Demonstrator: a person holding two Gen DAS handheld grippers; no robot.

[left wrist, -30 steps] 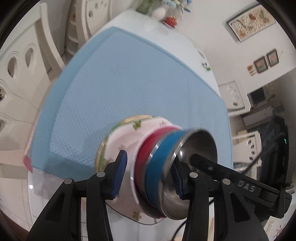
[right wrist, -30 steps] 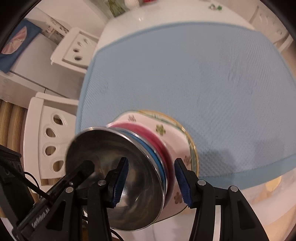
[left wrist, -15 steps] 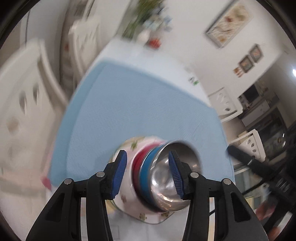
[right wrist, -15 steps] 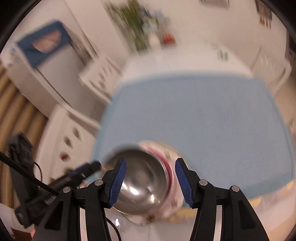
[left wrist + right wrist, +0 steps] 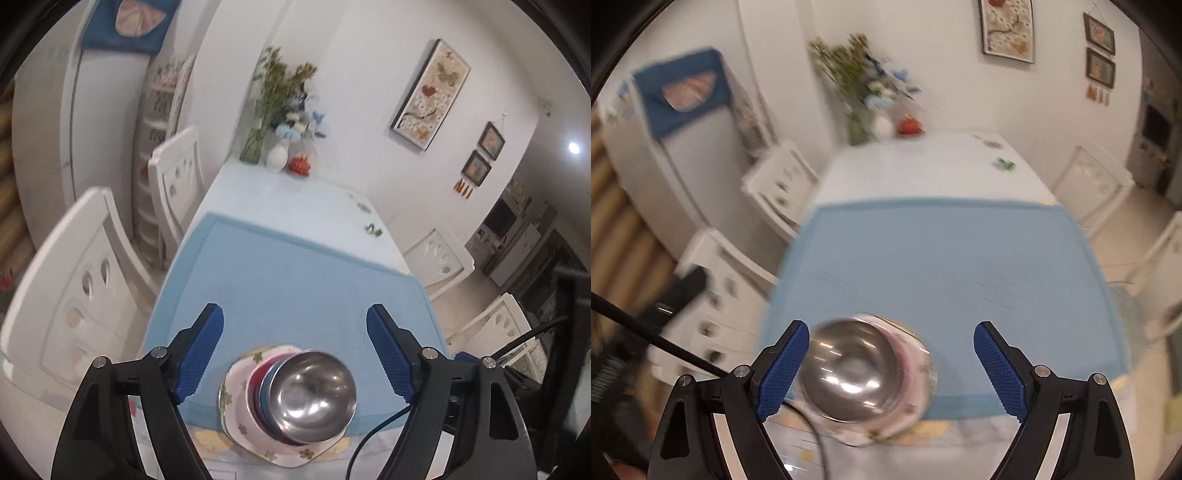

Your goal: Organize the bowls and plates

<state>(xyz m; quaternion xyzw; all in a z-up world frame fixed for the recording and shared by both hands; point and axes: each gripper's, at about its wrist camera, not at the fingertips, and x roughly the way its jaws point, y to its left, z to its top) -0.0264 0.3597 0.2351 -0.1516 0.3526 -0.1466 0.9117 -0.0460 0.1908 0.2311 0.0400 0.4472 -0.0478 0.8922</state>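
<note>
Left tongs opening, nothing between the pads. Stack sits at the near edge of the blue mat on the bench: steel bowl atop coloured bowls on floral plate. Right tongs likewise opening, clear of it. Stacking looks finished.
</note>
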